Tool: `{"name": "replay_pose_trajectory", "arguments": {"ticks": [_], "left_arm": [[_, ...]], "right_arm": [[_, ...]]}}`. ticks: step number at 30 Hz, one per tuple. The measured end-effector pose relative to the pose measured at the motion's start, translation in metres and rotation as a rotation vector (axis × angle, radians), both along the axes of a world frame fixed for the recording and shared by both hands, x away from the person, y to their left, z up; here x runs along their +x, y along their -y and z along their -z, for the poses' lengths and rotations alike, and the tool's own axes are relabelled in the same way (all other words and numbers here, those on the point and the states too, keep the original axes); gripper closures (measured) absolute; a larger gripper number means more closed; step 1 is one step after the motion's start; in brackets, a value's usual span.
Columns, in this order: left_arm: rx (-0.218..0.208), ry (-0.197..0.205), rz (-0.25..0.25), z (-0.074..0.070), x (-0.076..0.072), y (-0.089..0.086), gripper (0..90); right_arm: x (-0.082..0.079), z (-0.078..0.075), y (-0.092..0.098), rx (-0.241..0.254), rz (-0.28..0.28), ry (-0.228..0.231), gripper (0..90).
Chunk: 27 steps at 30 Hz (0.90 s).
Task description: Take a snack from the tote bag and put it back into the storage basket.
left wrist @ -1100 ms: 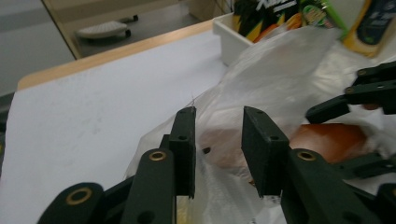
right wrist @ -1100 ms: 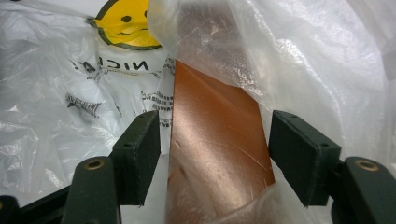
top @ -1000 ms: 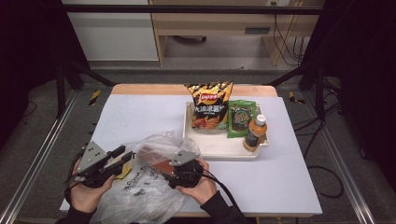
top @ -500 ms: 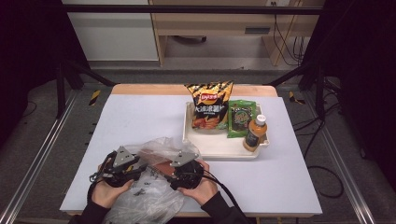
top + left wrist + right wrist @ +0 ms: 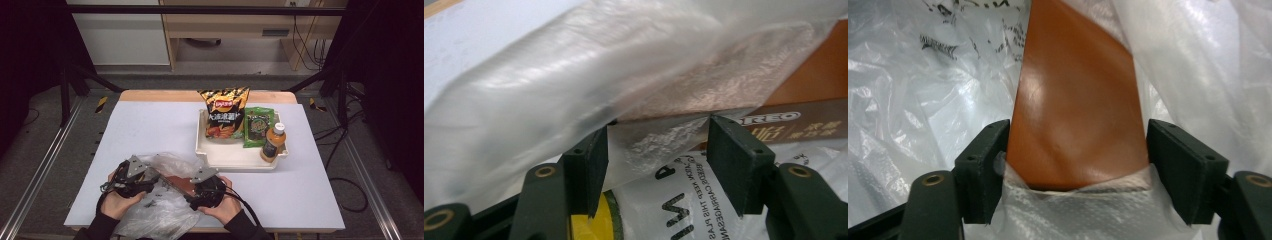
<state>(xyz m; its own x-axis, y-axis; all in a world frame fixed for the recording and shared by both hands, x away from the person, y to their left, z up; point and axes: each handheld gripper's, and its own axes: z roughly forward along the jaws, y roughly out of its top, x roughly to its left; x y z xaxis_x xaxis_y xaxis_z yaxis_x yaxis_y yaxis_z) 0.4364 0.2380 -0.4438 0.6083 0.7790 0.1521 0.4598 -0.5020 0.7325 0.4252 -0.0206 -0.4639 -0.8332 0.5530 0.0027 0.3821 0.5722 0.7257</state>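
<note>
Since a second ago, our left hand has dropped from the bench's left edge down toward the plastic bag, and the left gripper now sits low against it; our right hand has hardly shifted. Both pairs of fingers have just been opening wider.

From the high view, we see the left gripper and the right gripper close together at the near edge of the bench, either side of a brown box that lies in the crumpled clear plastic bag. Well apart, farther back on the right, a white tray carries a chips bag, a green packet and a bottle of orange drink.

From the left gripper view, our fingers stand spread, with a fold of the plastic bag and the edge of the brown box lying between and just past them. The pads do not seem to press on anything, though the film blurs the contact on the left side.

From the right gripper view, our fingers stand wide, with the end of the brown box between them. The left pad touches bag film bunched beside the box; the right pad stands a little clear of it. The plastic bag spreads all around.
</note>
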Motion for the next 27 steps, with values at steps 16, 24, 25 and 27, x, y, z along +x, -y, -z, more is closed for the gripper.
{"name": "replay_pose_trajectory", "arguments": {"ticks": [16, 24, 25, 27], "left_arm": [[-0.122, 0.032, -0.063, -0.012, 0.011, -0.014, 58.1], [-0.136, 0.038, -0.081, -0.008, 0.021, -0.014, 51.4], [-0.139, 0.047, -0.087, -0.008, 0.022, -0.013, 50.5], [-0.152, 0.048, -0.088, -0.007, 0.025, -0.013, 48.3]], "right_arm": [[0.002, -0.01, -0.007, 0.061, 0.003, 0.025, 27.8], [0.008, -0.002, -0.019, 0.003, 0.025, 0.01, 42.7], [0.009, -0.002, -0.018, 0.001, 0.024, 0.011, 42.9], [0.008, -0.003, -0.018, -0.002, 0.014, 0.011, 43.1]]}}
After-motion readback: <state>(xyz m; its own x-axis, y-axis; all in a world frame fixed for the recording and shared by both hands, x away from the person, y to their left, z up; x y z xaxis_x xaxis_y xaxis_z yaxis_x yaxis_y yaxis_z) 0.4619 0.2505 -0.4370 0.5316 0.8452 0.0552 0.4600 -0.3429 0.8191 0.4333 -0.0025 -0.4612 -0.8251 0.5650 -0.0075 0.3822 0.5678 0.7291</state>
